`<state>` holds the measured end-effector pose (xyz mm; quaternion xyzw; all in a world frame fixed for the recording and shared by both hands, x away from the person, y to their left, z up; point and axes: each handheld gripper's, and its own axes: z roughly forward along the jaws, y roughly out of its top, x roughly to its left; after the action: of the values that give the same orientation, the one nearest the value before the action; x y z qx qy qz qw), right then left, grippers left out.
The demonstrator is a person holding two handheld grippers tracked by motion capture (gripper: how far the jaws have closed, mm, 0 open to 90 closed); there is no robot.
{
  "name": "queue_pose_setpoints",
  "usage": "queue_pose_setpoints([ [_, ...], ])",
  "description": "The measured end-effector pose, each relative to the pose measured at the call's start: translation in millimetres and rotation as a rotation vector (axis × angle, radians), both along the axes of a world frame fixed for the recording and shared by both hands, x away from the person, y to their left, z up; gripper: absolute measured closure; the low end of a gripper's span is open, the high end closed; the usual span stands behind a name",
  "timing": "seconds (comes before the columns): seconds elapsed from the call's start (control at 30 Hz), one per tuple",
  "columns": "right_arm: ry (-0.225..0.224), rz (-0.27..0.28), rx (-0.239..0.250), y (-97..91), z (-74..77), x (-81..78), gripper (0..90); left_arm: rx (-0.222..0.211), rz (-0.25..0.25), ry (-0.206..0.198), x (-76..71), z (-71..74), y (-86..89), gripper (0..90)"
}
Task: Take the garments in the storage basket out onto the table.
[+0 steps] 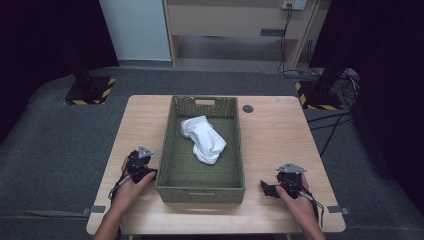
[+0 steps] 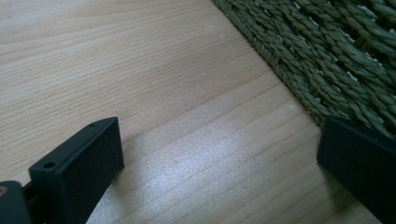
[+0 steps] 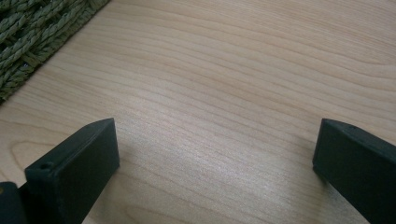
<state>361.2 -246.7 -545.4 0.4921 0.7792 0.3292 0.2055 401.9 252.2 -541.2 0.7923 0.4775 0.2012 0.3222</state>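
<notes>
A green woven basket [image 1: 201, 189] stands in the middle of the light wooden table [image 1: 272, 135], with a crumpled white cloth [image 1: 203, 138] lying inside it. My left gripper [image 1: 140, 161] rests on the table just left of the basket's near corner. In the left gripper view its jaws stand wide apart over bare wood, and the basket wall [image 2: 327, 60] runs along the upper right. My right gripper [image 1: 272, 187] rests on the table to the right of the basket's front. In the right gripper view the jaws are wide apart with nothing between them, and the basket [image 3: 32, 37] shows at the upper left.
A small dark round disc [image 1: 247, 108] sits in the tabletop behind the basket's right corner. Beyond the table are grey floor, stands with yellow-black striped bases [image 1: 90, 92], cables and a wooden cabinet [image 1: 235, 20].
</notes>
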Motion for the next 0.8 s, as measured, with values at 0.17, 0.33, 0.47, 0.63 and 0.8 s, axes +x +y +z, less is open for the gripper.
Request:
queue_pose_setpoints([
  [0.17, 0.0, 0.0, 0.0, 0.0, 0.0, 0.1, 0.2, 0.0, 0.0, 0.0, 0.0, 0.0, 0.0, 0.0],
  [0.33, 0.0, -0.001, 0.0, 0.1, 0.0, 0.1, 0.2, 0.0, -0.002, 0.0, 0.2, 0.0, 0.1, 0.0],
  [0.47, 0.0, -0.001, 0.0, 0.1, 0.0, 0.1, 0.3, 0.001, -0.003, 0.002, 0.4, 0.2, 0.1, 0.0],
  [0.63, 0.0, -0.002, 0.0, 0.1, 0.0, 0.0, 0.3, 0.001, -0.003, 0.003, 0.5, 0.2, 0.1, 0.0],
  [0.8, 0.005, 0.005, -0.001, -0.1, 0.5, -0.6, 0.4, 0.001, -0.003, 0.002, 0.4, 0.2, 0.1, 0.0],
])
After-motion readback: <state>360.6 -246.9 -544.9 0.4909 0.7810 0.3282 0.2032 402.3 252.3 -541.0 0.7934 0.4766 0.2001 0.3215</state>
